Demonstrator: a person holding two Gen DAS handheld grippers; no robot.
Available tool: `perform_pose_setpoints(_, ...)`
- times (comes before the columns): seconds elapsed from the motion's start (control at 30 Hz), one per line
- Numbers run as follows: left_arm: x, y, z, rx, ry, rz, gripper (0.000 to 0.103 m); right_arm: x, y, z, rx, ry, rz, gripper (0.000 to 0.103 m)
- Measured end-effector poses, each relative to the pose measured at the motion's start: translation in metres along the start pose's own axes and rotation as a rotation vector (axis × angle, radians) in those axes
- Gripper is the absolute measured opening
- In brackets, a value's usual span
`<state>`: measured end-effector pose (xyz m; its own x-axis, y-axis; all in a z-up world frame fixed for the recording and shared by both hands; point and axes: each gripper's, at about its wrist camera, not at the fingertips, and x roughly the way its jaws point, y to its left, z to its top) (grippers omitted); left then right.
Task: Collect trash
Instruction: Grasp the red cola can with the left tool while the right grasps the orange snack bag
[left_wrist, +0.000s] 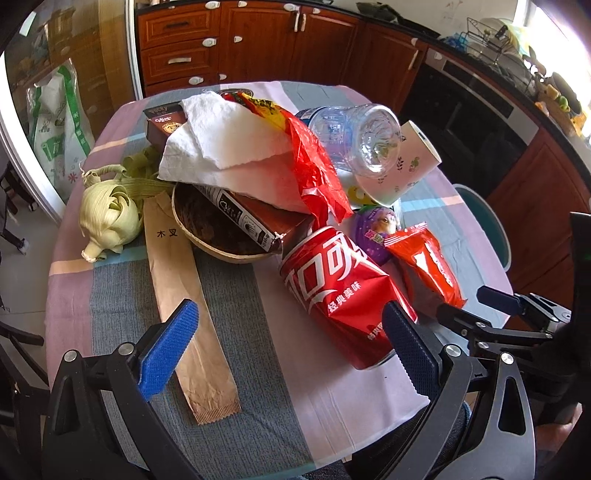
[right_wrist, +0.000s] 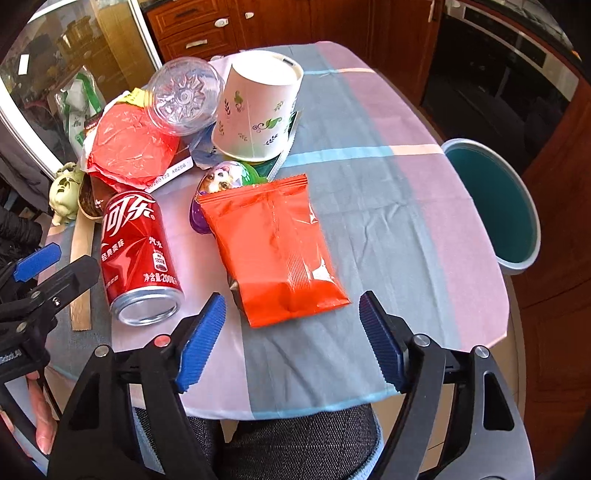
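Observation:
Trash is piled on a round table with a checked cloth (left_wrist: 258, 369). A dented red cola can (left_wrist: 343, 295) lies on its side; it also shows in the right wrist view (right_wrist: 138, 254). My left gripper (left_wrist: 288, 347) is open, low over the near table edge, its right pad beside the can's base. An orange snack packet (right_wrist: 277, 243) lies flat in front of my right gripper (right_wrist: 291, 339), which is open and empty just short of it. A clear plastic bottle (right_wrist: 183, 98), an upturned paper cup (right_wrist: 255, 110) and a purple toy egg (right_wrist: 221, 177) lie behind.
A teal waste bin (right_wrist: 495, 206) stands beside the table's right edge. A brown paper sleeve (left_wrist: 184, 295), a corn husk (left_wrist: 107, 218), a bowl (left_wrist: 207, 236) with a box, white napkins (left_wrist: 225, 144) and a red plastic bag (left_wrist: 314, 173) crowd the far left. Kitchen cabinets (left_wrist: 258, 40) stand behind.

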<state>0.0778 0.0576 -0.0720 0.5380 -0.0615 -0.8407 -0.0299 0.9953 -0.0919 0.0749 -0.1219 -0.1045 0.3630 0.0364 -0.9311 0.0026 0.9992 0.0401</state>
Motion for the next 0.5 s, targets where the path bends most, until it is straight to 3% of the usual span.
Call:
perform_pose_setpoints(0.27, 0.017, 0.007, 0.008, -0.005, 0.076, -0.013, 0.099, 0.022, 0.001, 0.016, -0.02, 0.022, 0.02, 0.051)
perform_pose_setpoints(0.4, 0.022, -0.009, 0.013, -0.001, 0.07, -0.047, 0.099, 0.018, -0.012, 0.015, 0.017, 0.005, 0.06, 0.032)
perform_pose_setpoints(0.47, 0.025, -0.016, 0.016, 0.004, 0.071, -0.051, 0.099, 0.014, -0.025, 0.015, 0.062, 0.001, 0.09, 0.009)
perform_pose_setpoints(0.5, 0.025, -0.021, 0.016, 0.001, 0.068, -0.058, 0.099, 0.013, -0.032, 0.016, 0.085, 0.005, 0.111, 0.004)
